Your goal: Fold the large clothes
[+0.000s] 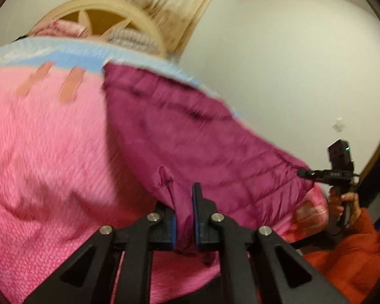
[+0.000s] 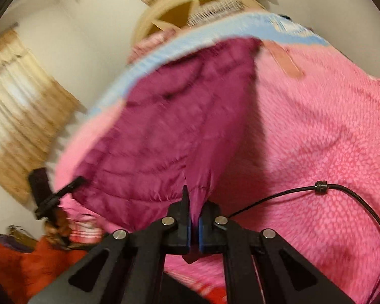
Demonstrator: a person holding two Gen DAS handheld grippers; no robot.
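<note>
Pale walls and tan curtains (image 2: 25,106) frame a bed covered by a fuzzy pink blanket (image 1: 43,157), with a round cream headboard (image 1: 101,10) behind it. On that blanket lies the maroon quilted jacket (image 1: 185,131), spread across the far side and lifted at its near edge. My left gripper (image 1: 184,217) is clenched on a bunch of that edge; fabric fills the space between the blue pads. My right gripper (image 2: 193,224) is pinched tight on another gather of the same hem, and from the left view it bites the jacket's far corner.

I judge the step in hand to be carrying this edge over to make a fold. To do it well I should lift both corners evenly, keep the hem taut between my two grips so the padding does not sag or bunch, and lay it square onto the far edge. The cable (image 2: 342,190) by my right side should stay clear of the cloth. Both views are blurred, so how deep each bite sits I cannot tell.
</note>
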